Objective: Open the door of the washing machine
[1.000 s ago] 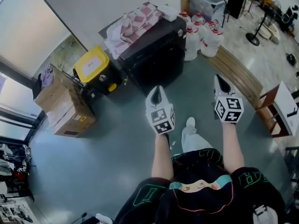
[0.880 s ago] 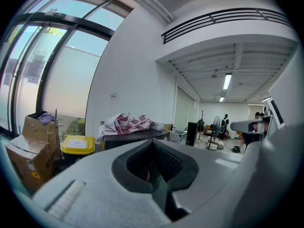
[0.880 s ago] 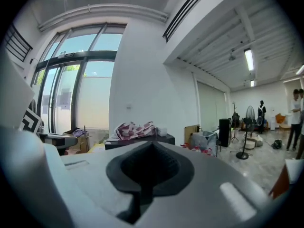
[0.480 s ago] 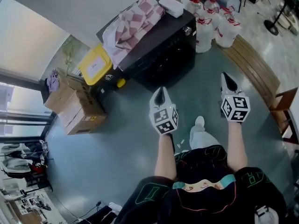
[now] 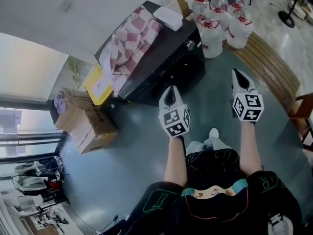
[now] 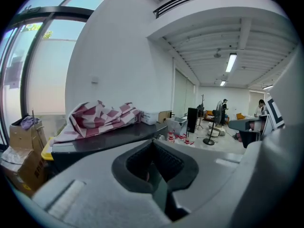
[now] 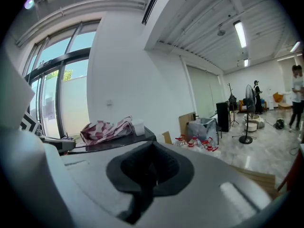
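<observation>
While left tongs [image 5: 169,94], right tongs [image 5: 239,77] sit closed, empty, cardboard box [image 5: 71,116] holds perhaps cloth [image 5: 59,103].

One washing machine [image 5: 166,67]; one checked cloth [image 5: 129,40]; one yellow-lidded bin [image 5: 99,84]; two cardboard boxes [image 5: 95,131]; at least four water jugs [image 5: 211,31].

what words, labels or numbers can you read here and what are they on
None can be read.
Yellow lid: white label, print too small.
Cardboard boxes: markings too blurred.
Water jugs: labels too small.
</observation>
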### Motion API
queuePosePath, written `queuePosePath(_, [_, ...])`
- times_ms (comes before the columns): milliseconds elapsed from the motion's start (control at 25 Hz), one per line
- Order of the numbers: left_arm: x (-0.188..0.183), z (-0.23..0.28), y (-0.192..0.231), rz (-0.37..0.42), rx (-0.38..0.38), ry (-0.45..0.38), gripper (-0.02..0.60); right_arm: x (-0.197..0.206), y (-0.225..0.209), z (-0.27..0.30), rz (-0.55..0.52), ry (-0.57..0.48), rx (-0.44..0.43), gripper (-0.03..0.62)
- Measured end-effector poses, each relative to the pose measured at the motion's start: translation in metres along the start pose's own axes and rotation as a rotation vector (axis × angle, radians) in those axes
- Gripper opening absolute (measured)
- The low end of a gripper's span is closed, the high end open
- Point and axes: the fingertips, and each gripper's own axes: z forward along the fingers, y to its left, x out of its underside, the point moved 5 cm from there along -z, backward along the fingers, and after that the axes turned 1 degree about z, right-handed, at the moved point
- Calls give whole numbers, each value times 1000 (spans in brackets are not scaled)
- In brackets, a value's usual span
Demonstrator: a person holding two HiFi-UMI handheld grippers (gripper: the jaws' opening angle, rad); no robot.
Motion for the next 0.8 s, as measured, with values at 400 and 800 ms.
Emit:
queuePosePath(400, [-5, 66, 51, -3, -66, 36, 11, -17, 33, 98, -49, 24, -124, 3])
queuePosePath(800, [-28, 108, 96, -67, -59, -46, 11, -55, 112, 193, -184, 40, -368, 3])
